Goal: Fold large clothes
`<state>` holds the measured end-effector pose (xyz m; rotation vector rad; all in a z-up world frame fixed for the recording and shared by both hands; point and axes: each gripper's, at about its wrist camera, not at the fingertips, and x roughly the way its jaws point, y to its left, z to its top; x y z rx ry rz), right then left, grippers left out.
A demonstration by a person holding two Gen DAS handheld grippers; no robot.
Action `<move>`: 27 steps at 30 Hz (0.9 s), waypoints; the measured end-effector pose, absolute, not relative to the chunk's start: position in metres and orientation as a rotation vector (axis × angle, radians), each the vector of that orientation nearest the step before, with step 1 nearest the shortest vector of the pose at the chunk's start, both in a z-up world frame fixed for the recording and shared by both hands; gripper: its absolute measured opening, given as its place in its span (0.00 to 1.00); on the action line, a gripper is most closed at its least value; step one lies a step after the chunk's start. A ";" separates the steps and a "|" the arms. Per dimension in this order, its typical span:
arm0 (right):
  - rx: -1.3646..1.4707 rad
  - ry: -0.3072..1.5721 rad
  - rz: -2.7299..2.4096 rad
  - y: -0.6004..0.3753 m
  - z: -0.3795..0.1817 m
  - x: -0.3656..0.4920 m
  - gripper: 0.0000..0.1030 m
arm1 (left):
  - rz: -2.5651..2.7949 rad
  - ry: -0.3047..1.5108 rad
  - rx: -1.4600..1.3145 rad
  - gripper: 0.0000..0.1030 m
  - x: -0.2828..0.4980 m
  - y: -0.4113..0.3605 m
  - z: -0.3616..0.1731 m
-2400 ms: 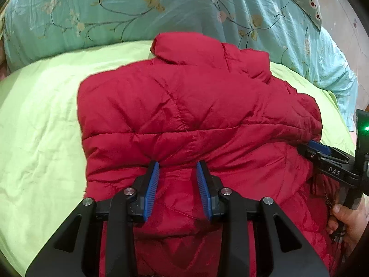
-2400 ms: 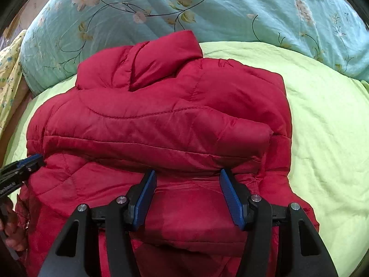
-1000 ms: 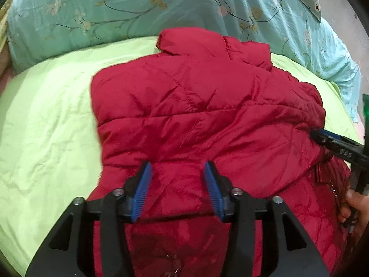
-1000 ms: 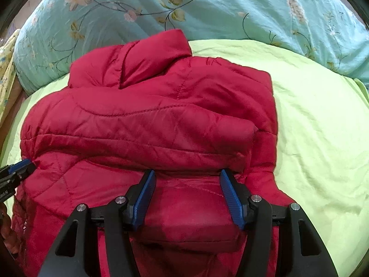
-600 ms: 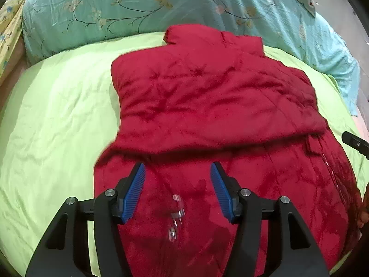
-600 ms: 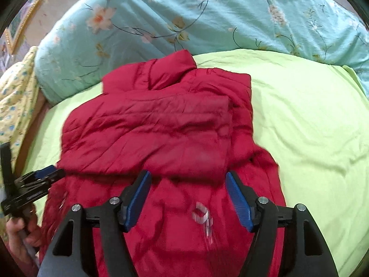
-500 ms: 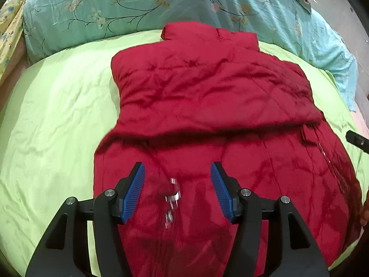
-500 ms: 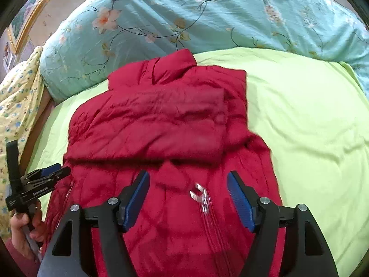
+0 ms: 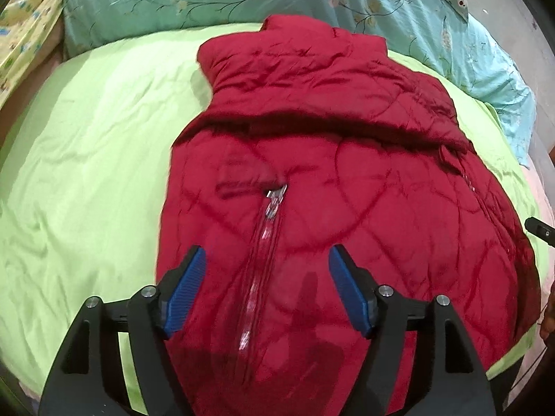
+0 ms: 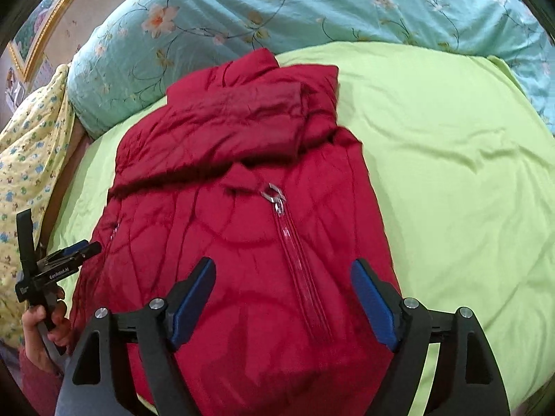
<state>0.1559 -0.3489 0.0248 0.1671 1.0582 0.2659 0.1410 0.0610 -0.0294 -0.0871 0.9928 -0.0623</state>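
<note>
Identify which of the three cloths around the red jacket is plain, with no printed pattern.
The lime-green sheet under the jacket is plain. The teal quilt carries flowers, and the yellow cloth small prints.

You have a bed covered by a wrinkled lime-green sheet (image 9: 86, 180) under everything. Directly on it lies a red quilted puffer jacket (image 9: 347, 190), collar towards the far end, its sleeves folded across the upper part and a silver zip running down the lower part towards you. Along the far edge of the sheet sits a long turquoise floral-print quilt (image 10: 312, 10), touching the jacket's collar. At the left edge you can see a pale yellow patterned cloth (image 10: 27, 173).
</note>
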 end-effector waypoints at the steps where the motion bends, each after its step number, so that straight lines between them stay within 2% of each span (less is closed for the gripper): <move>1: 0.170 1.058 0.263 -0.353 0.025 0.150 0.80 | -0.059 0.998 -0.094 0.71 0.136 0.064 -0.030; 27: 0.213 1.079 0.188 -0.388 0.014 0.112 0.83 | -0.025 1.029 -0.173 0.71 0.071 0.096 -0.041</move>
